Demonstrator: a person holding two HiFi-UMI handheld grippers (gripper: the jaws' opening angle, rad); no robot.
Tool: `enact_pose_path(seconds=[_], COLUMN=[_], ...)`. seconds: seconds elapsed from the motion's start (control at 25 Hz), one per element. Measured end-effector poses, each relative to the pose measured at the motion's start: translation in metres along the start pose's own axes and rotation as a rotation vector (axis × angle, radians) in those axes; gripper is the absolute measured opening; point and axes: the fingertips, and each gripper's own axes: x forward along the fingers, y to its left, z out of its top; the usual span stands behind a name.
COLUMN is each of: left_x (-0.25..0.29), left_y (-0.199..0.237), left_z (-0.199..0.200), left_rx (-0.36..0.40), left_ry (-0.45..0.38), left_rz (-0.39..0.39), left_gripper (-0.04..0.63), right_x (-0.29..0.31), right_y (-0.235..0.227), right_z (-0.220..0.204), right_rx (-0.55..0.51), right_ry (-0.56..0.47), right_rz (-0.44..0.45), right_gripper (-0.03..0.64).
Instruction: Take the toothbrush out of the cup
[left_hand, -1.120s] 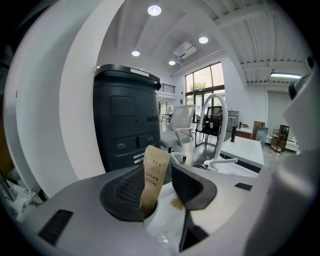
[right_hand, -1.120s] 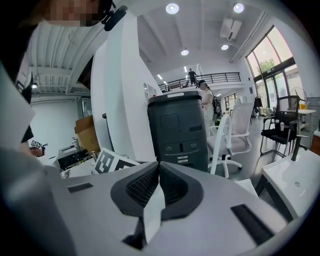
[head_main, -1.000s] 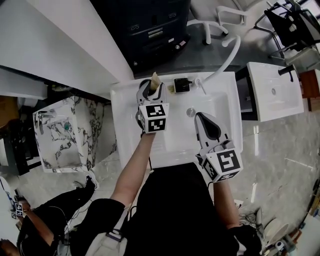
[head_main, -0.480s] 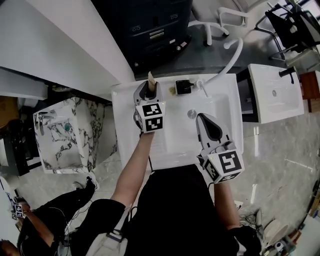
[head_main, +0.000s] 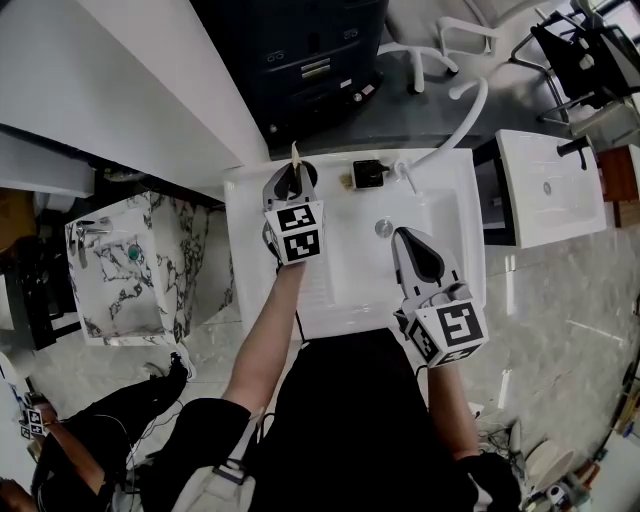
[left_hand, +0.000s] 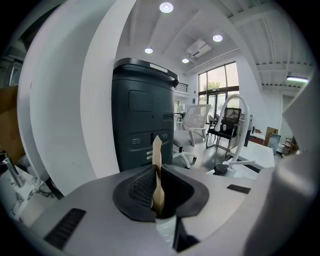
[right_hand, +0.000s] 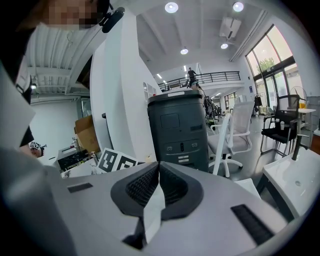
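A pale wooden toothbrush stands upright in a white cup at the back left corner of the white sink. My left gripper is over the cup, its jaws closing with the toothbrush handle between them and the pads pressing on it. In the head view the toothbrush tip pokes out past the left gripper, which hides the cup. My right gripper hovers over the basin's right side, shut and empty; its jaws meet in the right gripper view.
A black faucet and a white hose sit at the sink's back edge. A dark cabinet stands behind. A marble basin lies to the left, another white sink to the right.
The left gripper has slid a little toward the sink's back corner and its jaws have come together around the toothbrush handle. The right gripper has not moved.
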Motion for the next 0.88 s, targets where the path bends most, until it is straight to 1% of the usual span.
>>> enact_pose_path(seconds=[0.36, 0.68, 0.88], left_x=[-0.009, -0.027, -0.047], left_y=[0.0, -0.005, -0.009], left_z=[0.001, 0.021, 0.04], left_rx=[-0.008, -0.002, 0.006], left_ry=[-0.017, -0.105, -0.151], left_rz=[-0.01, -0.023, -0.019], left_gripper=[0.026, 0.025, 0.025], right_x=[-0.006, -0.02, -0.028], right_y=[-0.003, -0.004, -0.002], right_z=[-0.007, -0.006, 0.004], right_rx=[0.018, 0.016, 0.006], right_ry=[0.006, -0.01, -0.043], right_rz=[-0.016, -0.03, -0.008], right_gripper=[0.032, 0.032, 0.032])
